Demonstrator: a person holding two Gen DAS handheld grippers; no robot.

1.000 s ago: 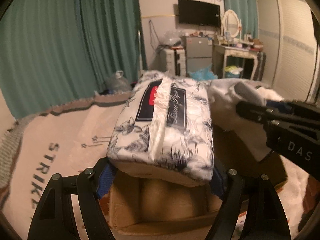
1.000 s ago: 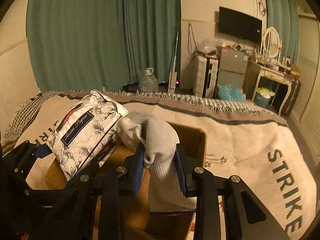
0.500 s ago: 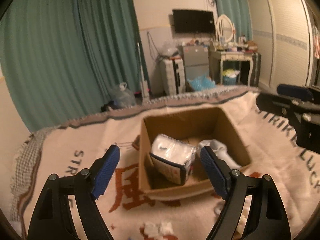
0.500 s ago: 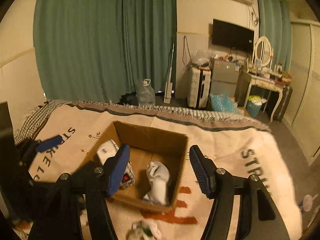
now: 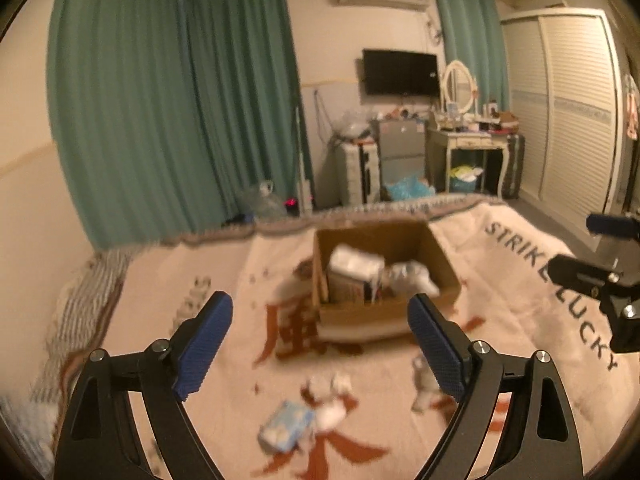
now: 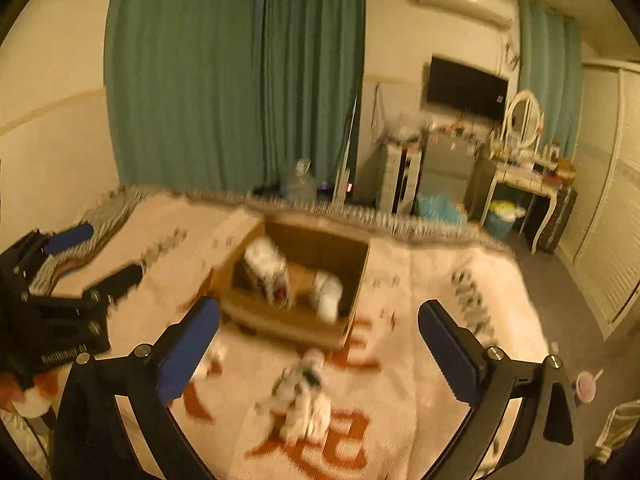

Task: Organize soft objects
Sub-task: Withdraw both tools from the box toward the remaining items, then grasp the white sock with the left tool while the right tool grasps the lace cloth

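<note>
An open cardboard box (image 5: 442, 252) (image 6: 280, 322) sits on the blanket-covered bed. Inside it stand a floral tissue pack (image 5: 354, 270) (image 6: 266, 264) and a white sock (image 5: 412, 276) (image 6: 328, 292). My left gripper (image 5: 320, 340) is open and empty, held back above the blanket short of the box. My right gripper (image 6: 318, 346) is open and empty, also back from the box. Loose on the blanket lie a light blue pack (image 5: 286, 426), a white crumpled cloth (image 5: 332, 394), and a small white and dark soft item (image 6: 304, 396) (image 5: 424, 384).
The cream blanket (image 5: 520, 264) with dark lettering and red characters covers the bed. Green curtains (image 5: 180, 100), a water jug (image 5: 262, 200), a small fridge (image 5: 400, 152), a dressing table (image 5: 472, 148) and a wardrobe (image 5: 572, 112) stand beyond the bed.
Both grippers opened, letting the tissue pack and the sock go into the box, then pulled up and back. The box is now smaller in both views and loose items show on the blanket.
</note>
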